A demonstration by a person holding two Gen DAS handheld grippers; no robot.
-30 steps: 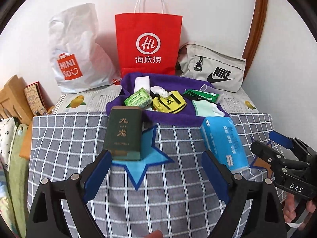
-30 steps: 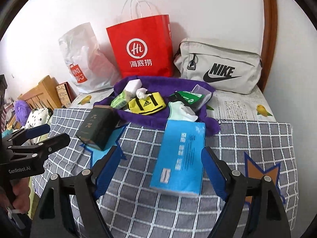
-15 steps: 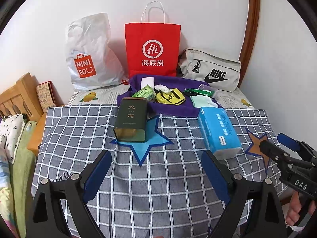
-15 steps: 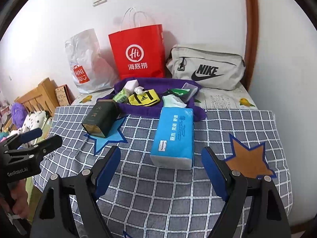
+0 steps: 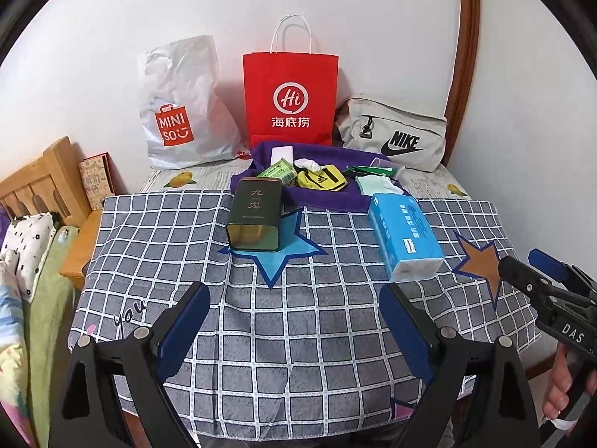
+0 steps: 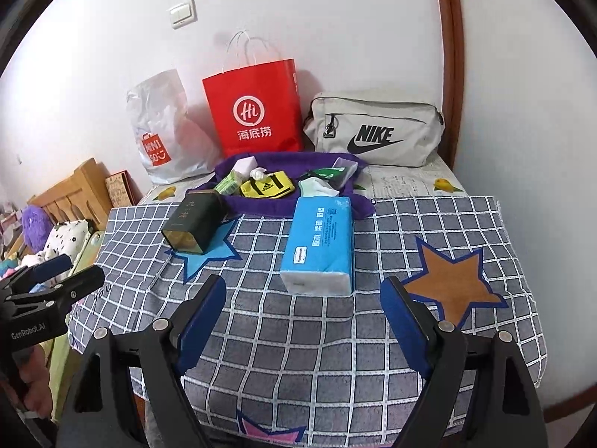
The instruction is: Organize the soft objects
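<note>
**A:** What has changed over the last second?

**B:** I have drawn both hands back from the worktop. A second ago the dark green rectangular tin (image 5: 255, 220) sat right at my left gripper (image 5: 294, 321) and the blue plastic-wrapped tissue pack (image 6: 320, 243) lay between the fingers of my right gripper (image 6: 303, 315). Now both things lie well ahead of the fingertips, and more of the grey checked cloth (image 5: 298, 336) shows in front of me.

**A:** And the fingers?

**B:** Wide apart on both hands, with nothing between them. Each pair frames only bare cloth.

**A:** Where do the things sit?

**B:** The tin lies on its side on the blue star patch (image 5: 283, 257), its far end near the purple towel (image 5: 328, 201). The tissue pack lies flat on the cloth to its right, far end just at the towel's edge. The small soft items, among them a yellow and black pouch (image 5: 324, 182) and a pale green cloth (image 5: 375, 183), are heaped on the towel. Behind stand a white plastic shopping bag (image 5: 179, 112), a red paper bag (image 5: 291, 100) and a grey fabric pouch (image 5: 395, 138).

**A:** What does that mean for the job?

**B:** I judge that both are set down and released. The heap on the towel looks unsorted, so it is probably my next reach.
</note>
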